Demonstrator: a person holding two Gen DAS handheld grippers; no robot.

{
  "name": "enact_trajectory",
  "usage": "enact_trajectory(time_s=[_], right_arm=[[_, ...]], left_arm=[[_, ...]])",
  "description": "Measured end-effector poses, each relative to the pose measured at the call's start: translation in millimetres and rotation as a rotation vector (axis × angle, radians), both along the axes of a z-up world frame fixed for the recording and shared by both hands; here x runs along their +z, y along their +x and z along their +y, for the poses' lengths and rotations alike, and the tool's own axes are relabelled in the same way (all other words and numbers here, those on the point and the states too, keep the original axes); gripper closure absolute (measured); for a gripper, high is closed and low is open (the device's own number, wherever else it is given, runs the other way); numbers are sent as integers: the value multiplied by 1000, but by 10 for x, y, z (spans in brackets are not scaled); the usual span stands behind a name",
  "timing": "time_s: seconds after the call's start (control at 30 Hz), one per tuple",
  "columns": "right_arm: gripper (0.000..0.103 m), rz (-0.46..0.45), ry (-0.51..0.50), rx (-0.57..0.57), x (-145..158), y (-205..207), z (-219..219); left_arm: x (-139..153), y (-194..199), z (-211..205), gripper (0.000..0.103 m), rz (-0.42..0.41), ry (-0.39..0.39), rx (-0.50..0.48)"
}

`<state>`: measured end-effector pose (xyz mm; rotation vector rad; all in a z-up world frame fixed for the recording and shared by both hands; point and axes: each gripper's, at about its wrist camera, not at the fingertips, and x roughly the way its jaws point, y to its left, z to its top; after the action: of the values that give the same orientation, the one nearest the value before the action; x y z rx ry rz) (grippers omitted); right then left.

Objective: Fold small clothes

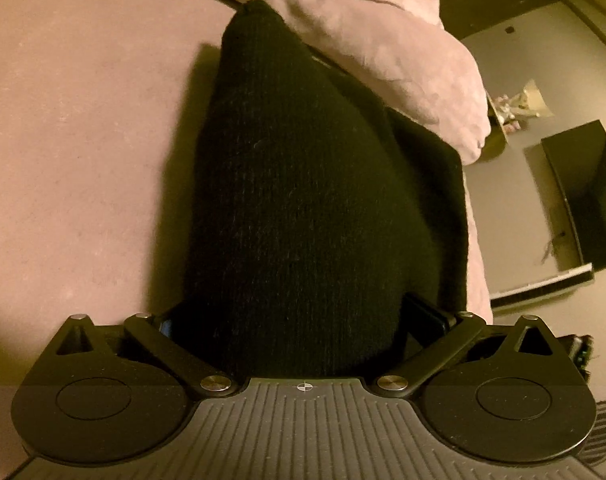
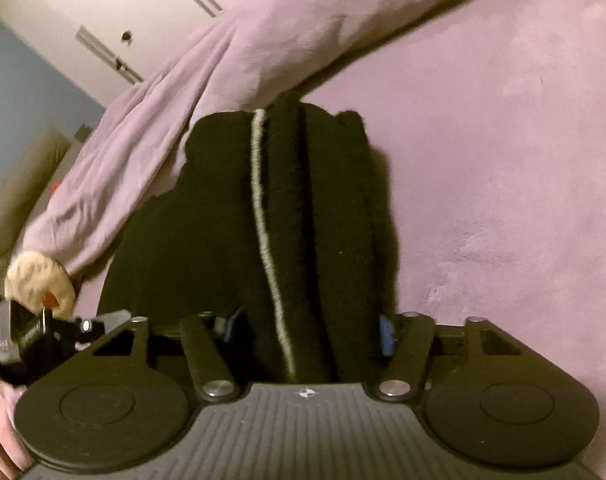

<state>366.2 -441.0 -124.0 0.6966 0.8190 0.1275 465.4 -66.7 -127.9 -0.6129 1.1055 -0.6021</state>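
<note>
Black tool (image 2: pixel 307 332), ribbed grey housing, silver pivot screws

No legible text, label, brand or number appears in either wrist view. The only sign is a small round crosshair mark (image 1: pixel 305 386) on each gripper's ribbed body plate (image 1: pixel 303 432).

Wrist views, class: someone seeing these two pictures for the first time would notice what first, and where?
The black knitted garment fills the middle of both views, lying on the pinkish bed cover and running in between the fingers of the left gripper. In the right wrist view a pale grey stripe runs along it toward the right gripper. A mauve duvet lies bunched behind it.
</note>
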Motion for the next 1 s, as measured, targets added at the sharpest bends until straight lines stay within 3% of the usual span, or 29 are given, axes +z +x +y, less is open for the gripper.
enact_trajectory(time_s=[0.07, 0.13, 0.2, 0.37, 0.5, 0.57, 0.8, 0.93, 1.0], right_arm=[[40, 4, 52, -38, -30, 36, 34], [50, 5, 75, -35, -15, 35, 85], [53, -4, 81, -19, 26, 20, 117], [55, -39, 83, 14, 217, -12, 321], [55, -66, 91, 65, 309, -1, 663], [55, -70, 95, 101, 315, 34, 864], [55, -66, 129, 218, 188, 219, 1660], [40, -12, -23, 126, 214, 110, 1914], [36, -22, -96, 55, 337, -127, 1901]], left_arm=[[11, -30, 6, 4, -16, 0, 10], [37, -82, 66, 14, -27, -4, 37], [53, -122, 166, 26, -26, -31, 54], [200, -178, 301, 32, -38, -59, 69], [402, -241, 460, 33, -80, -54, 79], [495, -297, 609, 33, -105, -15, 78], [614, -573, 1509, 31, -145, 97, 166], [433, -672, 1816, 21, -72, 162, 199], [443, -772, 1914, 19, -83, 189, 223]])
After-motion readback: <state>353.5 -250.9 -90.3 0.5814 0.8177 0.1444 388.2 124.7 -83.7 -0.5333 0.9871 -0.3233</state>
